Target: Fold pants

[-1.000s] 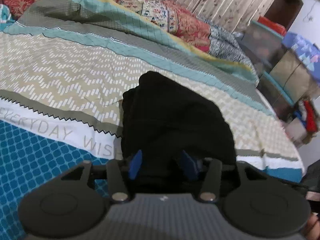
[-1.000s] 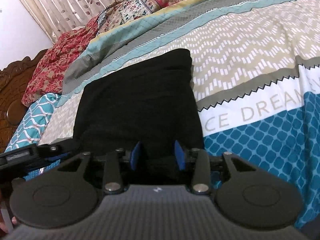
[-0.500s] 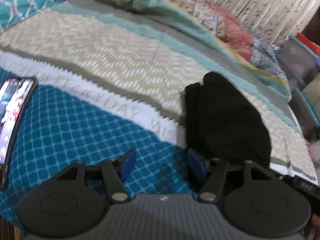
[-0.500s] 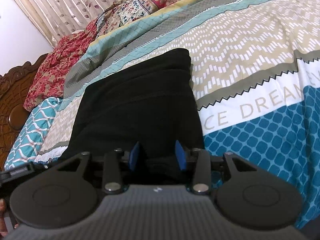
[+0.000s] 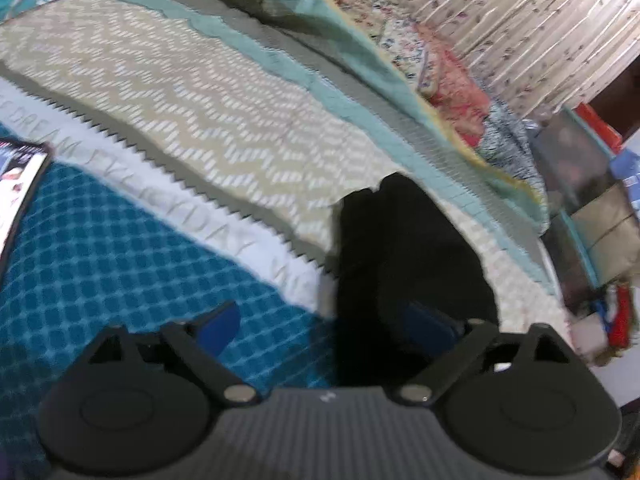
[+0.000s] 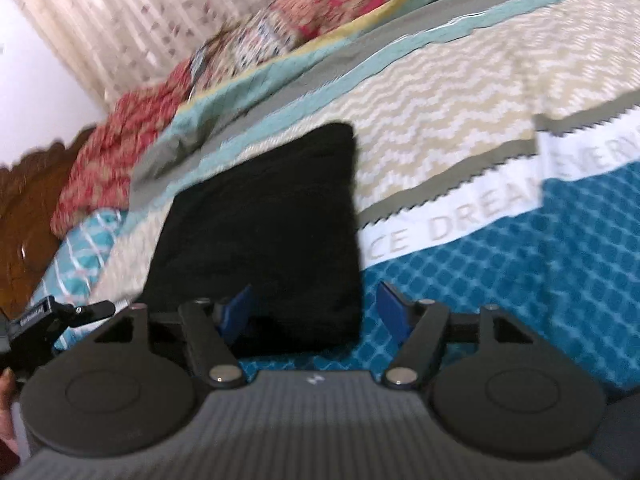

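Observation:
The black pants [image 6: 264, 224] lie folded into a compact rectangle on the patterned bedspread [image 6: 460, 120]. In the left wrist view the pants [image 5: 408, 248] sit right of centre. My left gripper [image 5: 324, 326] is open and empty, its right finger over the pants' near edge and its left finger over blue fabric. My right gripper [image 6: 316, 314] is open and empty, straddling the pants' near right corner just above the bed.
A phone [image 5: 16, 184] lies on the bedspread at the far left. Red floral pillows [image 6: 120, 136] and a curtain [image 6: 140, 12] are at the back. A wooden headboard [image 6: 24, 216] stands left. Boxes and clutter [image 5: 592, 184] stand beyond the bed's right edge.
Both grippers have opened and let go of the pants. The left gripper has swung left and back, the right gripper has shifted right; the folded pants stay on the bed.

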The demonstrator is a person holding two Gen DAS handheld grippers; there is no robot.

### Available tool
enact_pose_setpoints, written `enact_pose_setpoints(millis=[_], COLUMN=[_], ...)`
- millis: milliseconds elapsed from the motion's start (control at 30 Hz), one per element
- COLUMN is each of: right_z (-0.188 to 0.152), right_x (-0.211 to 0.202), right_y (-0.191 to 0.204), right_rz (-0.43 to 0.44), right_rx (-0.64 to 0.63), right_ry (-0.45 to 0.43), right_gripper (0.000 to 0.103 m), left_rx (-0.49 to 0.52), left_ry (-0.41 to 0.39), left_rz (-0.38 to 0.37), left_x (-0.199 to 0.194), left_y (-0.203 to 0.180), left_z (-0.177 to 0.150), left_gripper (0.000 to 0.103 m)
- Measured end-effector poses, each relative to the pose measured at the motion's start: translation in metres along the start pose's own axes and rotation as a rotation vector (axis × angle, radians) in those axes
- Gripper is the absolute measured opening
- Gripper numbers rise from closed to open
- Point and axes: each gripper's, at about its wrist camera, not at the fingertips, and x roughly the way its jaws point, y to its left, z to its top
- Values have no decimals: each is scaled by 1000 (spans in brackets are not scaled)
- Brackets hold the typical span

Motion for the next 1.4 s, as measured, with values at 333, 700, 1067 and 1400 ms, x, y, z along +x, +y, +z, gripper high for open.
enact_pose_setpoints(millis=[333, 700, 1067, 1400], right_z=[32, 47, 143, 164], right_x=[25, 94, 72, 214], right_y=[-6, 7, 73, -1], right_rz=[62, 160, 176, -78], right_rx=[-24, -21, -440, -255], right_ry=[-26, 120, -358, -92], right_gripper=[73, 39, 36, 53], left_rx=[61, 31, 386, 343], left_ry=[123, 196, -105, 15], left_rz=[-76, -198, -305, 25], left_x=[67, 109, 135, 276], left_y=[-29, -42, -148, -132], left_z=[20, 20, 127, 126], left_gripper=[99, 51, 52, 73])
